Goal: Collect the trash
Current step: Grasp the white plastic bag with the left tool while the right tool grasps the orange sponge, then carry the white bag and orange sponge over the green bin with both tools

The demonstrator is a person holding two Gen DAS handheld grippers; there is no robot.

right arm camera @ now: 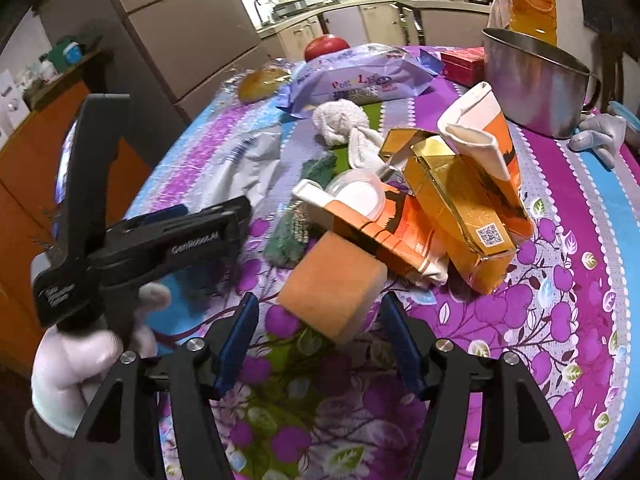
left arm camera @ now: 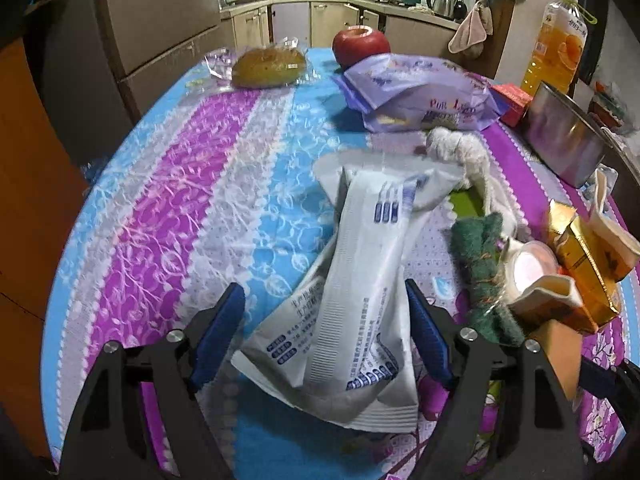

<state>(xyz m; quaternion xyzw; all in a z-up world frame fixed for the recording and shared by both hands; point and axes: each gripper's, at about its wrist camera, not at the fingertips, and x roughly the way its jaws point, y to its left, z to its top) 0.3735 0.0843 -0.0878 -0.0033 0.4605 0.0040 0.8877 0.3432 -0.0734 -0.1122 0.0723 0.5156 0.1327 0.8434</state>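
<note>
A crumpled white plastic wrapper [left arm camera: 352,292] with blue print lies on the tablecloth between the open fingers of my left gripper [left arm camera: 326,336]; the pads stand apart from its sides. It also shows in the right wrist view [right arm camera: 252,160]. My right gripper [right arm camera: 318,344] is open, with an orange sponge block [right arm camera: 334,288] just ahead between its fingertips. Behind the sponge lie crushed orange cartons [right arm camera: 400,236], a gold box [right arm camera: 460,208] and a small white lidded cup [right arm camera: 360,188]. The left gripper's body [right arm camera: 160,236] shows at the left of the right wrist view.
A purple snack bag [left arm camera: 424,96], red apple [left arm camera: 360,44], wrapped bun [left arm camera: 268,66], white cloth [left arm camera: 460,152], green scrubber [left arm camera: 484,264], steel pot [right arm camera: 528,80], red box [right arm camera: 464,64] and juice bottle [left arm camera: 560,44] stand on the round table. The table edge [left arm camera: 80,216] runs along the left.
</note>
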